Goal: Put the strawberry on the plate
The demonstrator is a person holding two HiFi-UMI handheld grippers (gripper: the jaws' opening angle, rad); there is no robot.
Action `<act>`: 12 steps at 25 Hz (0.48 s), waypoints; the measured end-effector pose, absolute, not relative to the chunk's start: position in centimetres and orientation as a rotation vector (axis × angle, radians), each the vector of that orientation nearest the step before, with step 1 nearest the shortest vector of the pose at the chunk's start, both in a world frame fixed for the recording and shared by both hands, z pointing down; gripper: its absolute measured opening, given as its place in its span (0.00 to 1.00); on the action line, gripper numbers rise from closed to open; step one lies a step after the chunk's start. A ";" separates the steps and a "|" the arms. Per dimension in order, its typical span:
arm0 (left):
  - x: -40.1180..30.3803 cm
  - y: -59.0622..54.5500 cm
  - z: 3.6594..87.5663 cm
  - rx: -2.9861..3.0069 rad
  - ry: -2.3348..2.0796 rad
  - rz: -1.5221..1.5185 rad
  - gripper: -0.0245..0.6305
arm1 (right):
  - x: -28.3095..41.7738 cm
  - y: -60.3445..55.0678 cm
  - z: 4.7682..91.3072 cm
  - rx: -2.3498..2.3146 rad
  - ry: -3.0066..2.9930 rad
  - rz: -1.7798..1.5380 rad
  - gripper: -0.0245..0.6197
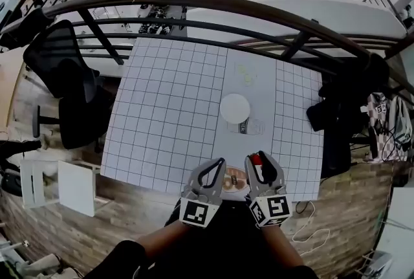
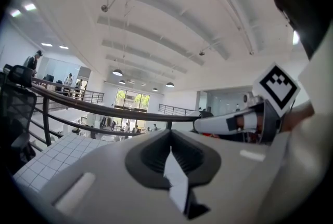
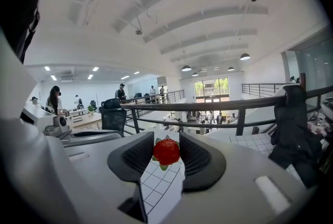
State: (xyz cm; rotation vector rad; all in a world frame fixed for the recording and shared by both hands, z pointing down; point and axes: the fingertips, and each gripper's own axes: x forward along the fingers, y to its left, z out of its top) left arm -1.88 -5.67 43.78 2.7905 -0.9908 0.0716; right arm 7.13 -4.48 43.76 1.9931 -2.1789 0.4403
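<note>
The red strawberry [image 1: 257, 158] sits between the fingers of my right gripper [image 1: 258, 162], which is shut on it just above the table's near edge. In the right gripper view the strawberry [image 3: 166, 151], green leaves at its base, is pinched between the dark pads [image 3: 200, 158], with the checked cloth showing below. The white plate [image 1: 234, 108] lies farther out on the table, empty, well beyond both grippers. My left gripper [image 1: 218, 164] hangs beside the right one, shut with nothing in it. In the left gripper view its jaws [image 2: 170, 154] meet at the tip.
A white checked cloth [image 1: 168, 109] covers the table. A cup with a dark band [image 1: 250, 127] lies just in front of the plate. A round brownish dish [image 1: 234, 179] sits between the grippers. A dark railing [image 1: 213, 2] runs behind, a black chair [image 1: 65, 70] stands at the left, dark bags [image 1: 336, 119] at the right.
</note>
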 end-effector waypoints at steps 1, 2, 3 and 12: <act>-1.5 -5.6 43.9 2.792 -0.989 0.083 0.05 | 7.5 -4.6 44.0 1.990 -2.176 0.449 0.27; -1.0 -5.7 44.0 2.789 -0.988 0.087 0.05 | 8.0 -4.8 44.2 1.991 -2.173 0.452 0.27; -0.6 -5.9 44.1 2.786 -0.990 0.089 0.05 | 8.4 -5.0 44.2 1.996 -2.172 0.452 0.27; 0.4 -9.8 44.7 2.729 -1.145 0.140 0.05 | 11.5 -8.0 45.6 1.957 -2.217 0.460 0.27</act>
